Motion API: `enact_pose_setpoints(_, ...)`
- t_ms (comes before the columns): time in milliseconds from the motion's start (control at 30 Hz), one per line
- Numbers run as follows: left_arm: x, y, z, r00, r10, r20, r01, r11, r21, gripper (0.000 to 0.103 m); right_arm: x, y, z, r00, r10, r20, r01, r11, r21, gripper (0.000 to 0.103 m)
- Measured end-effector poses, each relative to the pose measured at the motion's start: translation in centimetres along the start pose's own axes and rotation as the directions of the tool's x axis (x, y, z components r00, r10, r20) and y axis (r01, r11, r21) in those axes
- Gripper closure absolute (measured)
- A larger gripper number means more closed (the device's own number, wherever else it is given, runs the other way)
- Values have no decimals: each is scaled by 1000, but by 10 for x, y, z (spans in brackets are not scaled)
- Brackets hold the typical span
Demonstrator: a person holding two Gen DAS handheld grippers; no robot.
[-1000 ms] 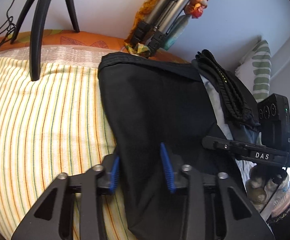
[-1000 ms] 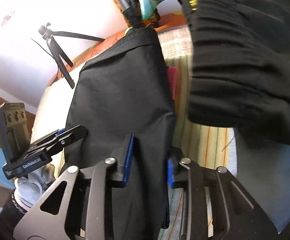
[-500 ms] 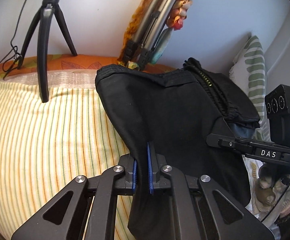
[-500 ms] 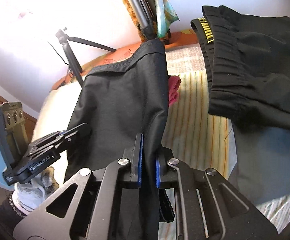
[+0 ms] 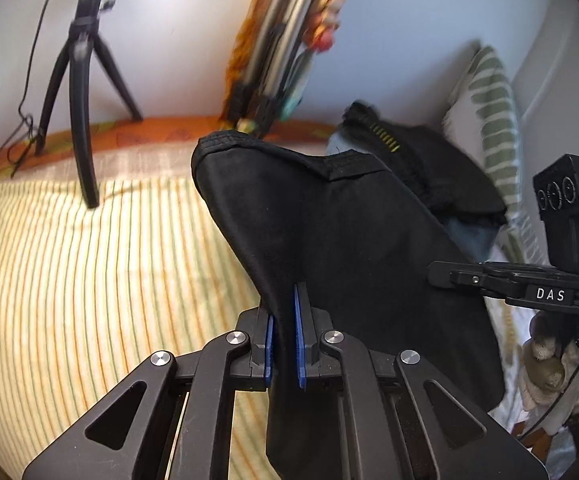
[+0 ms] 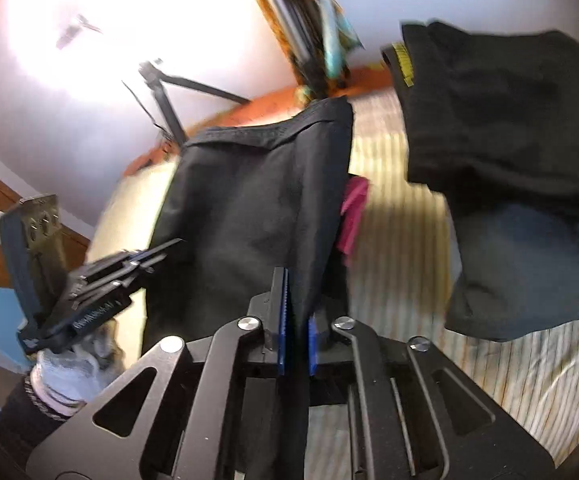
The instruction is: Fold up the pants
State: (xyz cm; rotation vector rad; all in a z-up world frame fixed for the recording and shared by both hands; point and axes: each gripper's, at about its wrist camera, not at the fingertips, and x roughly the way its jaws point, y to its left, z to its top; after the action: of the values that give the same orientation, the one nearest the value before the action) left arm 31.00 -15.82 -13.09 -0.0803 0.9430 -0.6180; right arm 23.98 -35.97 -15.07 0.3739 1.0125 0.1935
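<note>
L gripper [image 5: 285, 344] | R gripper [image 6: 295, 328] | both clamp black pants [image 5: 349, 240] edge, lifted

The black pants [image 5: 353, 248] run off the bottom edge in both wrist views, so their lower end can't be seen. In the right wrist view the fabric covers most of a pink item [image 6: 354, 216]; only a strip pokes out and what it is can't be told. The left gripper [image 6: 157, 256] at mid left there is smeared by blur, label unreadable. The tripod [image 5: 83, 92] at upper left of the left view is soft, and glare washes out its top.
</note>
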Motion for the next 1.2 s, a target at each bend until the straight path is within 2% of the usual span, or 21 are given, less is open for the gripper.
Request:
enact_pose_setpoints(33, 5, 4, -1, 1000, 10, -13, -10, 1000, -11, 96, 6, -5, -2, 1000, -10, -10, 10, 1000, 3, 88)
enact_pose_setpoints(100, 11, 13, -2, 1000, 13, -27, -14, 999, -32, 96, 20, -15, -4, 998, -39, -44, 40, 999, 17, 75)
enact_pose_setpoints(167, 16, 19, -3, 999, 6, -32, -8, 999, -52, 96, 27, -20, -6, 998, -32, -59, 33, 999, 12, 48)
enact_pose_setpoints(267, 20, 20, -6, 999, 13, -40, -14, 999, -48, 89, 38, -28, -8, 997, 14, -72, -13, 1000, 9, 45)
enact_pose_setpoints(333, 21, 25, -9, 999, 4, -47, -7, 997, -71, 80, 45, -34, -8, 995, 59, -79, -57, 998, 33, 45)
enact_pose_setpoints(400, 23, 32, -11, 998, -12, -68, 4, 993, -120, 48, 49, -36, -11, 992, 109, -62, -105, 993, 55, 43)
enact_pose_setpoints(433, 25, 35, -13, 997, -22, -80, 10, 989, -147, 45, 47, -36, -13, 990, 127, -55, -123, 991, 58, 43)
enact_pose_setpoints(500, 24, 38, -17, 997, -41, -62, 30, 986, -163, 45, 48, -38, -15, 986, 160, -46, -157, 985, 67, 43)
enact_pose_setpoints(533, 24, 36, -18, 998, -35, -57, 26, 987, -156, 45, 48, -39, -16, 985, 166, -43, -163, 984, 69, 50)
enact_pose_setpoints(567, 24, 34, -19, 998, -34, -53, 25, 989, -148, 48, 50, -39, -17, 982, 180, -52, -176, 982, 72, 68)
enact_pose_setpoints(600, 24, 31, -20, 998, -32, -51, 25, 990, -139, 49, 55, -39, -18, 976, 204, -71, -197, 976, 92, 70)
enact_pose_setpoints(633, 25, 29, -21, 998, -31, -49, 24, 991, -133, 56, 57, -35, -19, 978, 196, -66, -189, 977, 98, 73)
enact_pose_setpoints(667, 26, 27, -22, 998, -35, -52, 28, 991, -128, 76, 58, -31, -19, 980, 187, -60, -182, 979, 90, 78)
enact_pose_setpoints(800, 19, 18, -20, 1000, -11, -21, 9, 994, -105, 90, 50, -15, -17, 989, 147, -29, -145, 987, 68, 87)
enact_pose_setpoints(1000, -3, 3, -13, 1000, 10, 24, -9, 999, -44, 95, 24, 3, -14, 992, 126, 18, -127, 992, 24, 93)
enact_pose_setpoints(1200, -30, -16, 2, 995, -19, 102, 21, 1000, -16, 95, -14, 11, -7, 989, 127, 82, -126, 992, -12, 94)
